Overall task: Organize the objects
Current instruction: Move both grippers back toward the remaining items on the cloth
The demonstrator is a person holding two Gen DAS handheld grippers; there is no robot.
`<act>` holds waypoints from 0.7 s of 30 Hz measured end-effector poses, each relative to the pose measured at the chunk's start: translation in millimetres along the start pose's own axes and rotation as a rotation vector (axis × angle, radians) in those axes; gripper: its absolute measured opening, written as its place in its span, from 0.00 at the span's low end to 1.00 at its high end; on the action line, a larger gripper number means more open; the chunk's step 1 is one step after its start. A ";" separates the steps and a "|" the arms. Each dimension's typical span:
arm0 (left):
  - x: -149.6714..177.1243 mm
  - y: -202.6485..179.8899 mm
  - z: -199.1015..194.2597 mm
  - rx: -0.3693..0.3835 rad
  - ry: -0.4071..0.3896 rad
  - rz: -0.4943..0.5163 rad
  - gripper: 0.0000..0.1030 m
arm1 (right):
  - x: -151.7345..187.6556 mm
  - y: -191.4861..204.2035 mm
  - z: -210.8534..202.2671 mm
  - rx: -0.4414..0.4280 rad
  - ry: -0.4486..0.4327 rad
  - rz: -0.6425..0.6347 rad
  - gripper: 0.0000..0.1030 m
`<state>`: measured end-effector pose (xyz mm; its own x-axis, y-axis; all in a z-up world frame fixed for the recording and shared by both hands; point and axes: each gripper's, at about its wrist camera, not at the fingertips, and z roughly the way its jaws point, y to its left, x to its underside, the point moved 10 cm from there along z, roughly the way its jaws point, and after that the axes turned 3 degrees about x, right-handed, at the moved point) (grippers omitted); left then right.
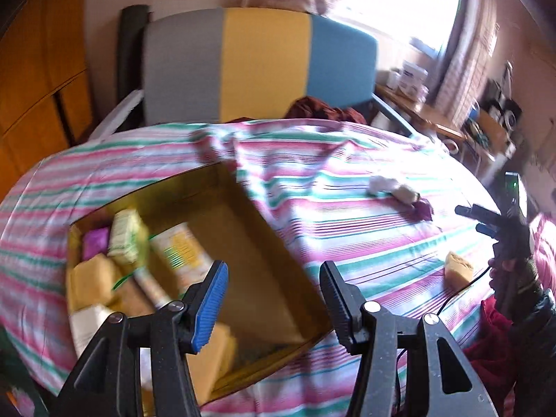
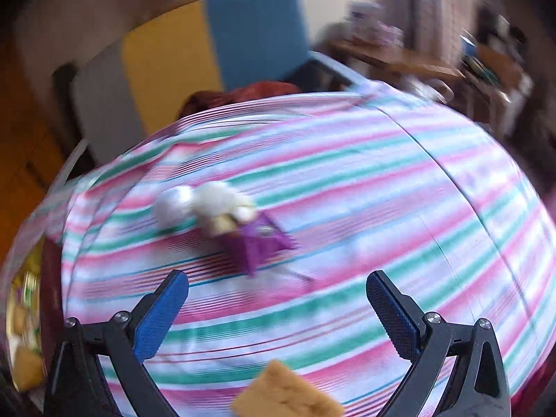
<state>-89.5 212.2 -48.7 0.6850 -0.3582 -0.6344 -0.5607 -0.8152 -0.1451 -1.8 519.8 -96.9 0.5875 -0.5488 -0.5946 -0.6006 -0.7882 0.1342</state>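
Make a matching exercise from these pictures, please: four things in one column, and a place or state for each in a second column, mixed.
Things
1. cardboard box
2. purple packet
3. yellow sponge
4. left gripper

Places or states
A. lies alone on the cloth, close to the right gripper
B. open, nothing between its fingers
C. holds several packets at one end
D. lies beside white, fluffy things on the striped cloth

Pairs: 1-C, 2-D, 3-A, 4-B
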 end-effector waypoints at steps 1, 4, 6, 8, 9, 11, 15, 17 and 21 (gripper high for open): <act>-3.9 -10.8 6.3 0.010 0.007 0.014 0.54 | 1.8 -13.4 3.8 0.002 0.024 0.064 1.00; -14.4 -44.5 32.1 0.064 0.051 0.033 0.54 | -5.9 -34.5 -1.5 -0.021 0.006 0.187 1.00; -20.3 -66.5 52.0 0.115 0.093 0.014 0.54 | -6.8 -41.5 -3.5 -0.020 0.004 0.220 1.00; -26.5 -84.4 68.2 0.136 0.113 0.022 0.54 | -6.3 -43.5 -3.0 -0.039 0.014 0.246 1.00; -30.3 -93.1 77.9 0.150 0.126 0.021 0.54 | -7.2 -44.0 -3.4 -0.052 0.015 0.258 1.00; -37.8 -107.0 95.3 0.176 0.149 0.014 0.54 | -6.5 -44.3 -4.4 -0.064 0.013 0.270 1.00; -54.0 -136.3 129.2 0.146 0.146 0.136 0.69 | -3.8 -41.6 -3.3 -0.099 0.027 0.292 1.00; -61.8 -149.8 142.7 0.164 0.148 0.171 0.75 | -0.7 -40.9 -3.6 -0.113 0.036 0.307 1.00; -77.9 -174.3 173.9 0.167 0.146 0.276 0.77 | 2.0 -40.3 -0.4 -0.145 0.059 0.335 1.00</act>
<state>-126.1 461.3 -106.1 0.5499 -0.6257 -0.5532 -0.7939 -0.5973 -0.1136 23.7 550.3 -103.2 0.4048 -0.7947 -0.4523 -0.6839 -0.5914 0.4271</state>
